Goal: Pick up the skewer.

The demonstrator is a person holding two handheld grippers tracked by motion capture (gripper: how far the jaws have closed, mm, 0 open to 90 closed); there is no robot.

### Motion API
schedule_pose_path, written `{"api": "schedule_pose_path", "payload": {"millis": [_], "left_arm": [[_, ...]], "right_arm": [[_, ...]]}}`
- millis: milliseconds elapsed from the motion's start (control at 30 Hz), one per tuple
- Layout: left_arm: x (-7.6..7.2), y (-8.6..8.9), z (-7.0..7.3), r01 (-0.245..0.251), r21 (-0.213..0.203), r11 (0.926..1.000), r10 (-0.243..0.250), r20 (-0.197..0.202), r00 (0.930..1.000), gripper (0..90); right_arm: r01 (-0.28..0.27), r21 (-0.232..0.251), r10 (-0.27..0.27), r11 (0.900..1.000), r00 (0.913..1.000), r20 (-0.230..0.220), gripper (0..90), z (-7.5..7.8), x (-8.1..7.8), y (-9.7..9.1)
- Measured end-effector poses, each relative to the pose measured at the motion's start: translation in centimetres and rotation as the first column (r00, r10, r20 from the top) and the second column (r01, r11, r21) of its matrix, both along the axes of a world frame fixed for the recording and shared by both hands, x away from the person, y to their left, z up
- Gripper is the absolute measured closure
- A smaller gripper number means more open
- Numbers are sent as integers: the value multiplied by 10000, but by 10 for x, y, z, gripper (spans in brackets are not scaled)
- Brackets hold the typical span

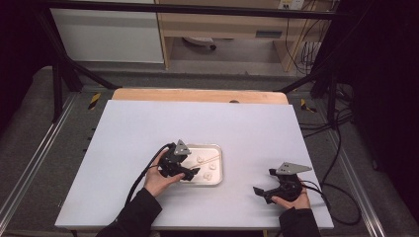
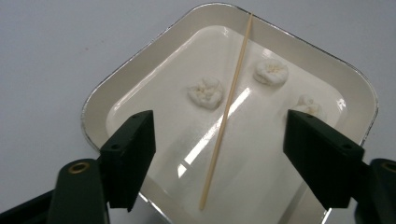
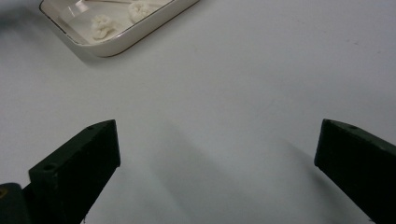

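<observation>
A shallow white tray [image 1: 218, 148] lies at the middle of the table, and it holds a thin wooden skewer [image 1: 210, 158] and three small white dough-like lumps [image 1: 213, 166]. My left gripper [image 1: 191, 165] hovers over the tray's left end. In the left gripper view its jaws stand apart on either side of the skewer [image 2: 226, 112] without touching it, so the left gripper [image 2: 219, 130] is open. The lumps [image 2: 206, 92] lie beyond the jaws, on both sides of the skewer. My right gripper [image 1: 264, 181] rests near the front right of the table, open over bare table [image 3: 217, 140].
The white tabletop [image 1: 138, 133] spreads wide around the tray. In the right gripper view the tray's corner [image 3: 121, 46] sits at the upper left. Black cables trail from both grippers. A wooden strip [image 1: 197, 95] runs along the table's far edge.
</observation>
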State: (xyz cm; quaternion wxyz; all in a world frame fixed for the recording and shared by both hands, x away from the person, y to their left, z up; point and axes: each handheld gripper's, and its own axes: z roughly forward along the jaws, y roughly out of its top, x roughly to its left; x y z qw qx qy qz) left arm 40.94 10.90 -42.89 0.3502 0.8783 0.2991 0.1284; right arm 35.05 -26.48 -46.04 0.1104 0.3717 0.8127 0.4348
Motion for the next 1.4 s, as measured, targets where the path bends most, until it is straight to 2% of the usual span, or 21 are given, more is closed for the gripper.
{"api": "schedule_pose_path", "payload": {"millis": [200, 233, 300, 533, 733, 1067, 1400], "left_arm": [[6, -7, -7, 179, 44, 9998, -178, -228, 9996, 405], [6, -8, -8, 182, 60, 9998, -180, -244, 9995, 452], [7, -10, -9, 232, 144, 9996, -228, -242, 9994, 468], [9, -7, -11, 256, 106, 9996, -252, -380, 9990, 652], [9, -7, -12, 381, 148, 9992, -375, -403, 9985, 752], [9, -5, -12, 560, 157, 9983, -553, -388, 9977, 877], [6, -3, -12, 602, 11, 9982, -601, -398, 9974, 885]], "right_arm": [[-10, 16, 10, 10000, 10000, -12, 9, 0, 0, 0], [-17, 5, 17, 10000, 10000, -6, 9, 0, 0, 0], [-18, 6, 18, 10000, 10000, -4, 9, 0, 0, 0], [-25, 10, 25, 10000, 10000, -9, 10, 0, 0, 0], [-27, 30, 27, 10000, 10000, 17, 10, 0, 0, 0], [-40, 4, 40, 10000, 10000, 4, 10, 0, 0, 0], [-36, 23, 36, 10000, 10000, -22, 10, 0, 0, 0]]}}
